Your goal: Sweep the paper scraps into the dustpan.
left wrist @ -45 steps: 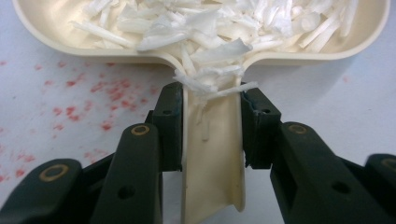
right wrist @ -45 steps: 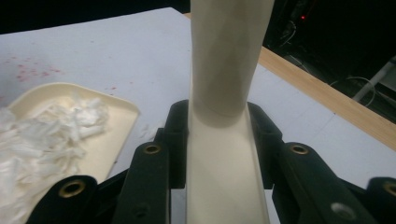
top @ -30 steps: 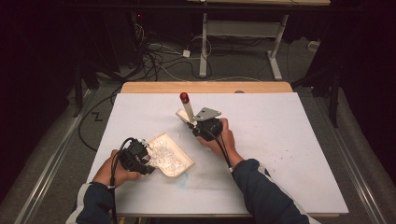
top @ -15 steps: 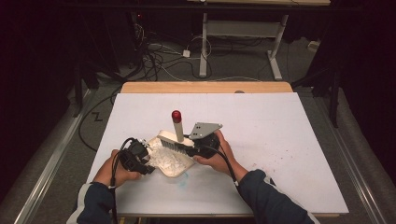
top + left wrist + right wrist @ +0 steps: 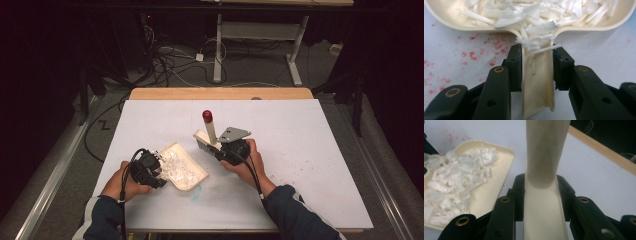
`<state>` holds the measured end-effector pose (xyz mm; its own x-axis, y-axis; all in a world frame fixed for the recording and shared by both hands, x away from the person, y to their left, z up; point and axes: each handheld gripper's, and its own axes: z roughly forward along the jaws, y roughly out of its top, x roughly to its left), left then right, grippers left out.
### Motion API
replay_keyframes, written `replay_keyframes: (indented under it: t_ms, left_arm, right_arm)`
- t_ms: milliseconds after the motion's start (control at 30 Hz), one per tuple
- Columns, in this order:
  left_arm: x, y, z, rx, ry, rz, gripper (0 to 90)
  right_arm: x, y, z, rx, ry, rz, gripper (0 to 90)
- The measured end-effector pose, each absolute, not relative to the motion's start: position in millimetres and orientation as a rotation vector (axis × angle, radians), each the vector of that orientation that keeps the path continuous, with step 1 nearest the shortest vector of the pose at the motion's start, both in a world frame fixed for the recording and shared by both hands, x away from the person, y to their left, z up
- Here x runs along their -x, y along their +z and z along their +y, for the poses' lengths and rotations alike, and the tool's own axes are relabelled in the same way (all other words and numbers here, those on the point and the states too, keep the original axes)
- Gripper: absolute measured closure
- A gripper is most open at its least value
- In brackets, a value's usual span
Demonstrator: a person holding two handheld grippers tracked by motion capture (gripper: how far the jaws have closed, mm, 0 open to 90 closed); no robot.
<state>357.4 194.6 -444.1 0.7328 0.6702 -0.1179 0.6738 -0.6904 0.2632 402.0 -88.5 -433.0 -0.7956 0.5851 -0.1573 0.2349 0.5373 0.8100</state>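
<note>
Two grippers are working low in the high view. The left gripper (image 5: 156, 169) is clamping the handle of a cream dustpan (image 5: 192, 176), jaws narrow and pressed on both sides of it, as the left gripper view is showing. The pan is sitting at lower left of centre on the white table (image 5: 310, 145), heaped with white paper shreds (image 5: 541, 15). The right gripper (image 5: 225, 149) is gripping the cream handle of a small brush (image 5: 210, 131) with a red tip, jaws closed tight on it; the brush is standing near-upright just right of the pan's open edge, apart from it.

Risks from here, as I'm judging it:
- shreds are already creeping down the handle channel toward the left jaws, so any tilt back is likely spilling them
- the pile is sitting high, so a fast brush stroke is likely flicking bits over the rim
- the brush is tall and held low on its handle, so it could be pivoting in the grip
- faint red specks on the table are looking like stains, not debris
</note>
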Motion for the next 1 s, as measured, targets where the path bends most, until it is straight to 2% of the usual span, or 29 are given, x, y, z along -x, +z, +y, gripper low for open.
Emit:
replay_keyframes:
  t_ms: [467,667,1000]
  left_arm:
    - [-354,-442,190,-2.659,-0.028,1.076,62.9]
    - [-354,-442,190,-2.655,-0.032,1.071,62.9]
    - [-354,-443,189,-2.677,-0.031,1.056,62.9]
  right_arm:
    - [-366,-434,-56,-0.506,1.244,2.508,67.6]
    - [-355,-420,-60,-0.437,1.303,2.515,67.6]
    - [-367,-411,-98,-0.615,1.276,2.355,67.7]
